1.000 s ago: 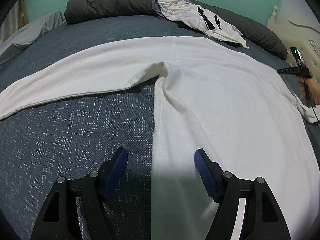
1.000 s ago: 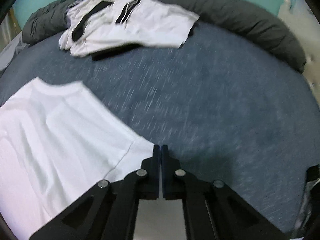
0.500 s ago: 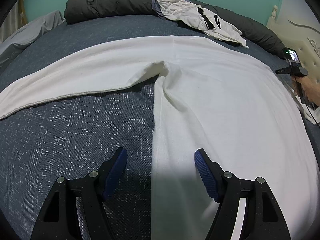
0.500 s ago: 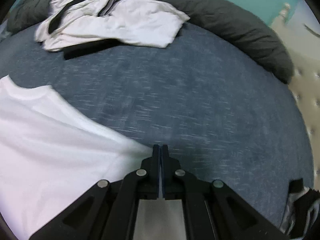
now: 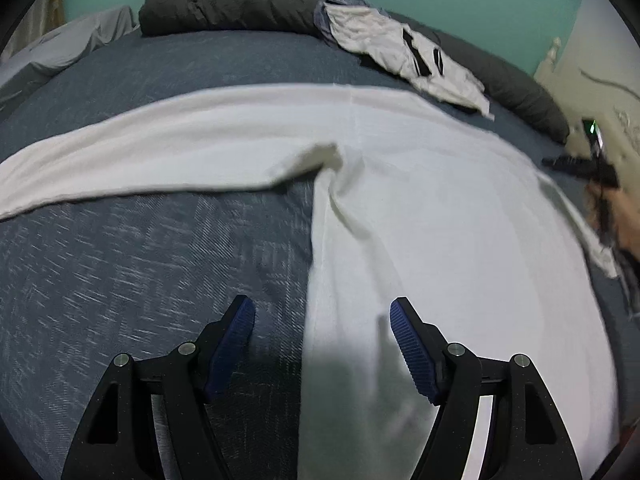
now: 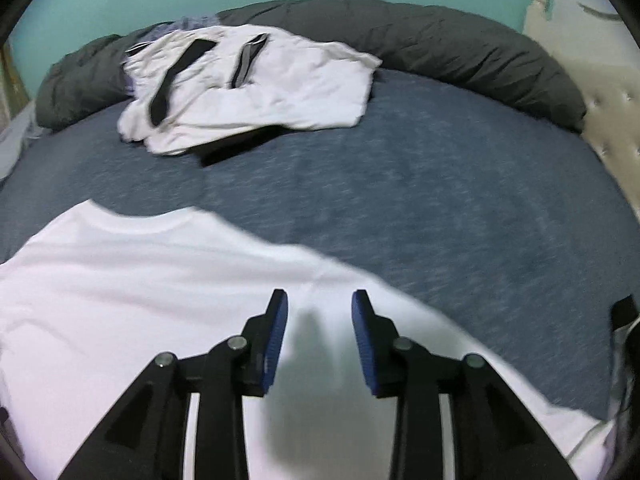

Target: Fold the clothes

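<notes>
A white long-sleeved shirt [image 5: 440, 216] lies spread out flat on the bed [image 5: 140, 264]. Its body runs straight ahead from the left tool [image 5: 322, 336], and one long sleeve [image 5: 160, 152] stretches far out to that tool's left, lying across the view.

The left tool is wide open and holds nothing. The side edge of the shirt runs between its two fingers: one finger is over the blue bed cover and the other is over the white cloth. So this edge is right under the tool, and the left hand is the nearer one to the long sleeve.

The right tool [image 6: 320, 332] is open too, with nothing in it. It hangs just over the shoulder part of the shirt, and the neck opening [image 6: 132, 220] lies ahead and to its left. In the left view it shows at the far right side of the shirt.

The shirt is not folded now. A fold would likely bring the sleeve in over the body.

No boxes or baskets show. Another white garment with dark straps [image 6: 256, 88] lies crumpled far ahead, against a rolled dark quilt [image 6: 460, 40].
</notes>
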The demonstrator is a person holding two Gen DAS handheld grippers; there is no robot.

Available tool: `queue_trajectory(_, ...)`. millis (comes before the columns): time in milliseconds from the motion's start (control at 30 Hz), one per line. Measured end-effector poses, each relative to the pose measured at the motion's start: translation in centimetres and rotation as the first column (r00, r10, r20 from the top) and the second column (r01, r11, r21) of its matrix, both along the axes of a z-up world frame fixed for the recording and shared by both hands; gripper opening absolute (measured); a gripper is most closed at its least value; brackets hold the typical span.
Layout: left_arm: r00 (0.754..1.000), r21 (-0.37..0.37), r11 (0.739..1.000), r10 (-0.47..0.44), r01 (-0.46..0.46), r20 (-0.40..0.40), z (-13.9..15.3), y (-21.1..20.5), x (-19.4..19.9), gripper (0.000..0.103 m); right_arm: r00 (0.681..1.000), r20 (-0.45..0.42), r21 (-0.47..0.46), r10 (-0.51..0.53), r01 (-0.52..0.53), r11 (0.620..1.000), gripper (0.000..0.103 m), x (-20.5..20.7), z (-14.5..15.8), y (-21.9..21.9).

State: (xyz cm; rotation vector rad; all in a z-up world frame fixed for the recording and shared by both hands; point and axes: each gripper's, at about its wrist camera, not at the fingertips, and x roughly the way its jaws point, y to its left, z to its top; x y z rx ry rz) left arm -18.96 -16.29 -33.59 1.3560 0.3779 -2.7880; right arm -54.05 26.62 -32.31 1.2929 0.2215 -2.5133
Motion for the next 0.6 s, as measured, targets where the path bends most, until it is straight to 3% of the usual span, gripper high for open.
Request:
queue_trajectory(300, 0.997, -0.006, 0.997, -0.076, 0.076, 0.001, 5.0, -2.7, -11.0, 0.075, 0.998, 0.038, -0.016, 0.05, -0.049, 0.999, 0.038, 0.4, 0.9, -1.8)
queue_trajectory(433, 0.994, 0.031, 0.994, -0.108, 0.107, 0.022, 5.8, -3.3, -18.2, 0.075, 0.999, 0.04, -0.051, 0.03, -0.028, 0.998, 0.044, -1.0, 0.9, -2.2)
queue_trajectory(600, 0.986, 0.007, 0.989, -0.151, 0.151, 0.076, 4.3, -1.9, -25.2, 0.075, 0.998, 0.056, -0.08, 0.032, -0.027, 0.996, 0.046, -3.3, 0.6, -3.4)
